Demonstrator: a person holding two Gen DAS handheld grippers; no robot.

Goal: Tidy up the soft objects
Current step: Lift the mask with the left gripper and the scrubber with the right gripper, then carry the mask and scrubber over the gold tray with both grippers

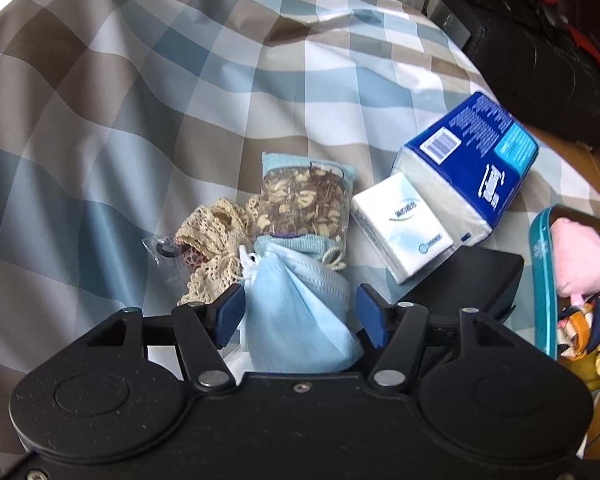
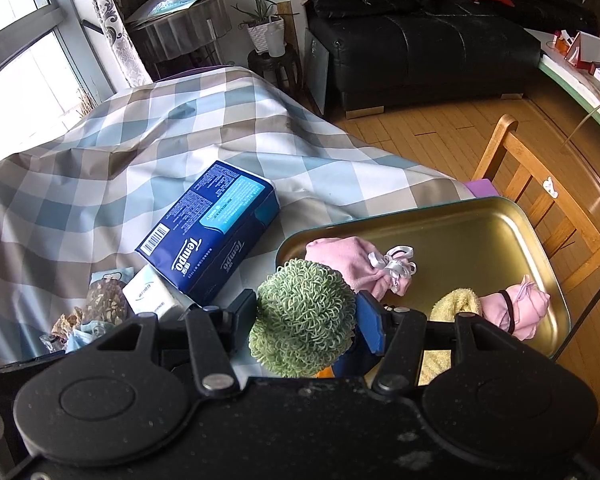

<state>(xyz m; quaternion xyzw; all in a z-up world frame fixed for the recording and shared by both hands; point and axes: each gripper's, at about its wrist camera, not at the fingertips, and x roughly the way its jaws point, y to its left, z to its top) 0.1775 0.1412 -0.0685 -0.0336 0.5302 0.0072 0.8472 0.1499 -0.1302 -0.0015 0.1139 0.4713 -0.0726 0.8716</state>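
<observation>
Over the checked tablecloth [image 1: 148, 92], the left gripper [image 1: 298, 312] straddles a blue face mask [image 1: 296, 312], pads apart. The right gripper [image 2: 306, 314] clamps a green looped ball [image 2: 304, 320] beside the gold tin's [image 2: 480, 232] near-left corner; best carried well inside before release.

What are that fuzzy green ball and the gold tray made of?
The green ball looks like chenille or microfibre: its surface is all small curly yarn loops, matt and soft. The tray looks like thin metal, probably tin with a brassy gold finish: it is smooth, has a rolled rim and rounded corners, and shines dully in the light.
</observation>
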